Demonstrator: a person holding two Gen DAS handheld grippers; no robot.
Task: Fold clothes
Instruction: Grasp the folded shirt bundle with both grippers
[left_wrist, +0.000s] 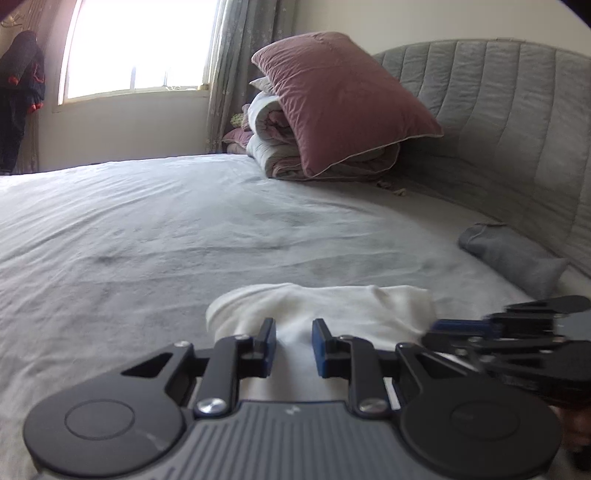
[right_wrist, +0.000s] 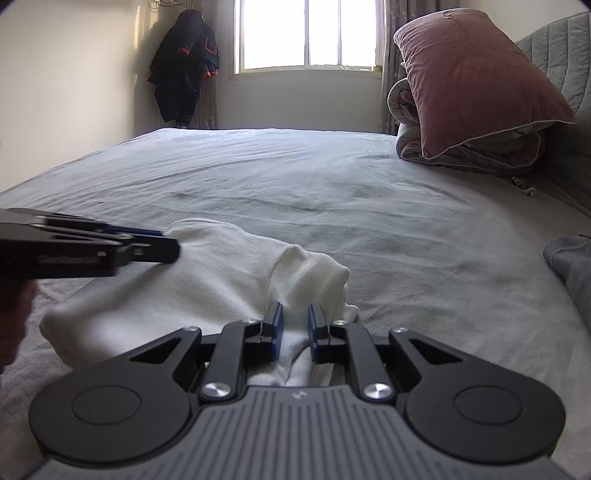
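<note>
White knit: the white garment (right_wrist: 207, 280) lies bunched on the grey bed sheet (right_wrist: 295, 192), soft, thick, with rounded folds.
Lie from claws: straight ahead at 12 o'clock and under both; long axis runs 9 to 3 o'clock.
Right claw (right_wrist: 295, 328): narrow gap, pads astride a raised fold, seemingly pinching it.
Left claw (left_wrist: 293, 345): narrow gap over the cloth; grip cannot be told.
Nearer: both at the garment, right at its 3 o'clock end.
Beyond: mauve pillow (right_wrist: 476, 77) at 1 o'clock, on a rolled quilt (right_wrist: 469, 147).
</note>
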